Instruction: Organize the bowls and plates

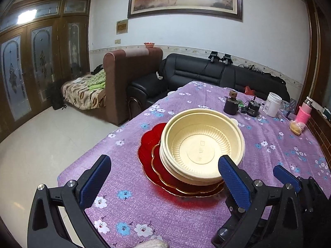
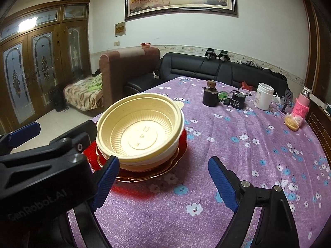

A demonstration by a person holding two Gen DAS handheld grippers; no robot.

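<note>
cream bowls (image 1: 201, 144) nested on red plates (image 1: 151, 157), centre of purple tablecloth (image 2: 238, 155). thin plastic, likely light, bendy; grip at rim. left gripper (image 1: 165, 177), right gripper (image 2: 163, 179) both wide open, empty.

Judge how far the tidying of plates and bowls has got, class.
Done, it seems: cream bowls nested on the red plates, one stack on the purple tablecloth. In hand: nothing; left gripper and right gripper are both open and empty. Left: no loose dishes visible.
</note>
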